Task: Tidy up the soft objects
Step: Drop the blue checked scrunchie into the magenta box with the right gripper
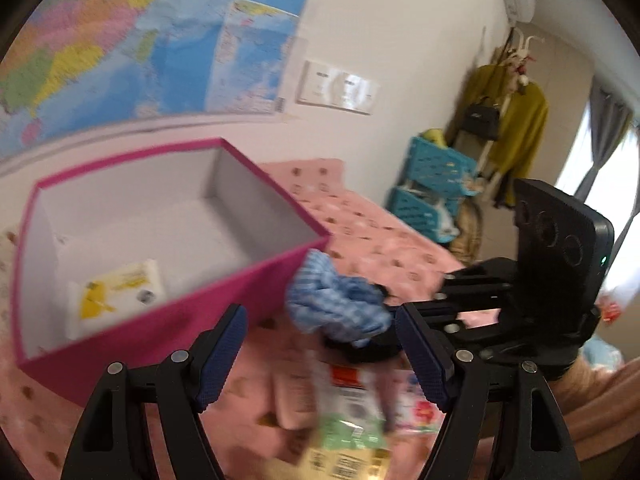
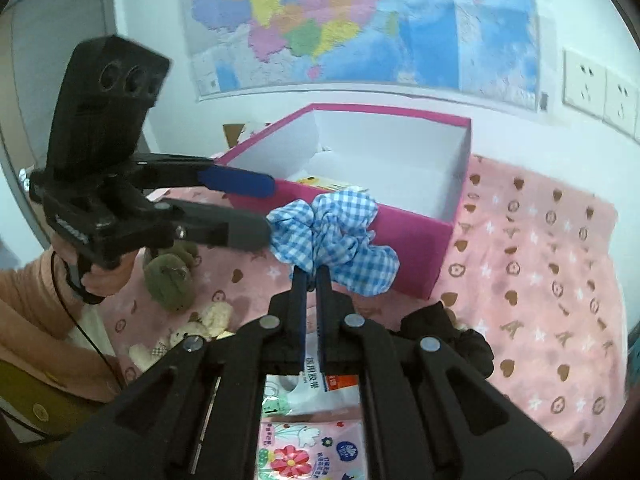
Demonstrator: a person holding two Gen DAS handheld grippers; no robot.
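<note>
Right claw (image 2: 311, 276) is clamped on a blue-and-white gingham scrunchie (image 2: 336, 236), its two dark blue fingers (image 2: 298, 296) nearly together with a fold of the fabric pinched between their tips. That scrunchie hangs above the pink bedspread (image 2: 540, 280), just in front of the near wall of a magenta box (image 2: 408, 240) with a white inside. From the left wrist camera the same scrunchie (image 1: 336, 308) shows off the near corner of the box (image 1: 160, 320), with the right claw (image 1: 384, 294) reaching in from the right side. Left claw (image 1: 322, 356) stands open with nothing between its ribbed blue pads (image 1: 222, 356); in the right wrist view it (image 2: 272, 204) reaches toward the scrunchie from the left, its lower fingertip right at the fabric's edge, though contact cannot be told. A white and yellow tissue pack (image 1: 116, 292) lies on the box floor. On the bedspread near the claws lie a white packet with an orange label (image 2: 320, 388), a floral tissue pack (image 2: 308, 452), a black fabric item (image 2: 448, 336), a dark green plush toy (image 2: 168, 280) and a small cream plush bear (image 2: 200, 324). A colourful map (image 2: 352, 20) hangs on the wall behind, with wall sockets (image 2: 600, 88) to its right.
</note>
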